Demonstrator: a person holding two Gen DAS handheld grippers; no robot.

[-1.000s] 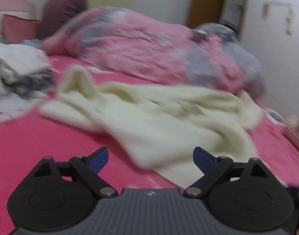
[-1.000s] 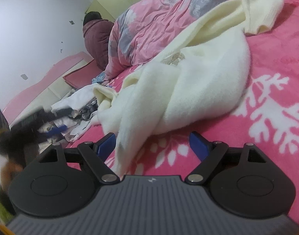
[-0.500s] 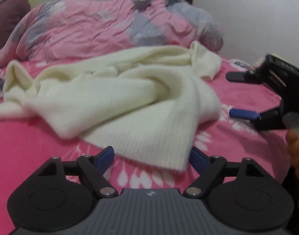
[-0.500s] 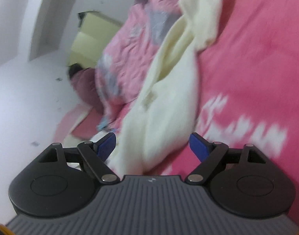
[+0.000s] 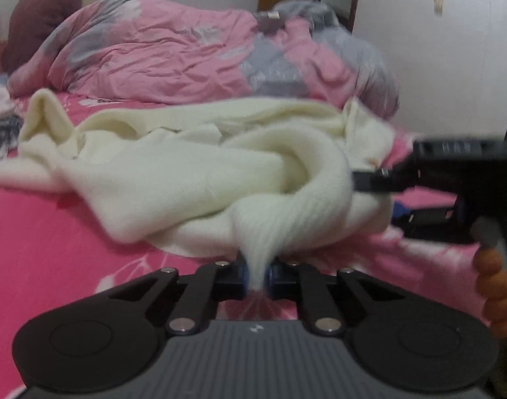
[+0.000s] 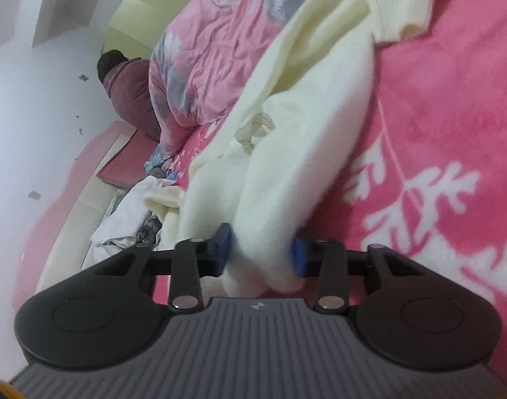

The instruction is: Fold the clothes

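Sweater (image 5: 193, 179) bunched ahead on pink blanket (image 5: 37, 232). My left gripper (image 5: 256, 274) pinches its hem tight. My right gripper (image 6: 260, 252) closing, thick fold between jaws.

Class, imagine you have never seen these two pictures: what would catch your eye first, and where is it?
The cream sweater lies crumpled across the bright pink bedspread, mid-scene. The left gripper is shut on a pinched fold of its ribbed edge, and the right gripper is closing around another thick bunch of it. Behind lies a heaped pink and grey quilt.
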